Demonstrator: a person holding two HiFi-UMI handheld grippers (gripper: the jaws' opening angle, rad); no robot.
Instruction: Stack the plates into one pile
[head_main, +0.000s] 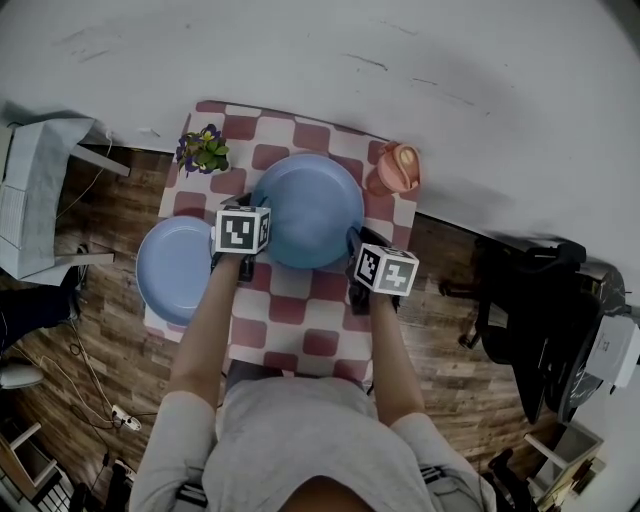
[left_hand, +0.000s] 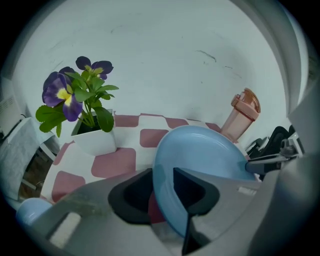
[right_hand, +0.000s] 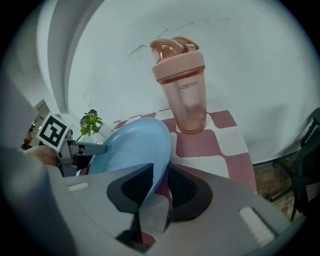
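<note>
- Nothing is stacked yet. The larger blue plate (head_main: 308, 205) lies in the middle of the checked counter (head_main: 300, 325), and the smaller blue plate (head_main: 172, 270) sits apart from it at the counter's left edge.
- The left gripper (left_hand: 162, 195) has its jaws spread wide around the larger plate's near-left rim. A sliver of cloth shows beside the rim, so it does not look pinched.
- The right gripper (right_hand: 160, 190) does the same at the near-right rim — jaws wide, rim between them, no squeeze visible.
- Still to do, by this reading: clamp one plate, lift it and set it on the other.
- The larger plate rests flat with its hollow facing up. Being round, it has no long axis — only the near rim turned toward the person.
</note>
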